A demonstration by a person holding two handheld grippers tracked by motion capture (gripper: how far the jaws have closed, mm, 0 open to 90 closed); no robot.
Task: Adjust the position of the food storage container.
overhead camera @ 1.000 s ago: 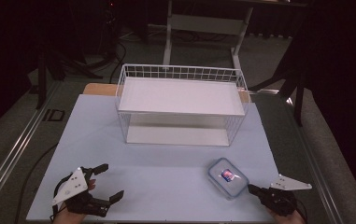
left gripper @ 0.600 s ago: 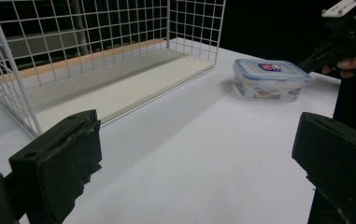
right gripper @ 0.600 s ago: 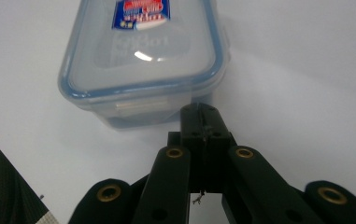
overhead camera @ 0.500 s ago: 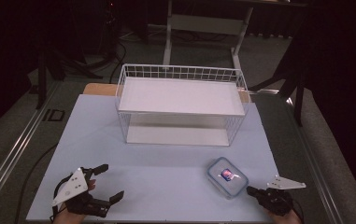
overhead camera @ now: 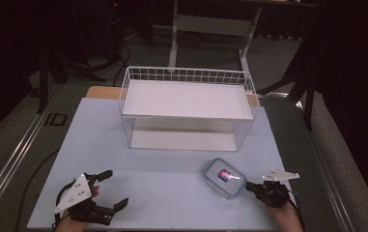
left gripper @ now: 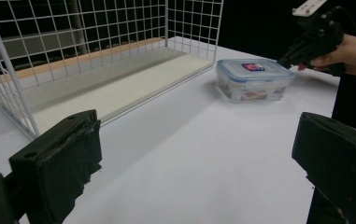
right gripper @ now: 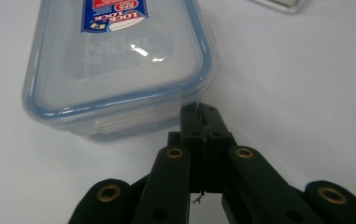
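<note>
A: Where did the clear rectangular plastic food box with the blue-rimmed snap lid (overhead camera: 224, 177) sit?

B: On the pale tabletop (overhead camera: 172, 183), at about four o'clock from its centre, well in front of the white wire basket (overhead camera: 186, 113) that stood at twelve o'clock. The lid was on, with a red and blue label on top.

A: And the right gripper (overhead camera: 250, 186)?

B: It lay at about four o'clock from the box, its tips pointing at the near corner. In the right gripper view its jaws were pressed together with nothing between them, the tips just at the box's wall by a lid clasp (right gripper: 124, 122); I couldn't tell whether they touched it.

A: The left gripper (overhead camera: 115, 191)?

B: Parked at about seven o'clock on the tabletop, well apart from the box, jaws spread wide and empty.

A: So which step was that?

B: I judged it the approach to the box, before any grip. Pressed together like that, the right jaws could only nudge or flick the clasp. To lift the box they'd have needed to spread wider than its short side, then close across its walls, likely for a carry toward the basket.
</note>
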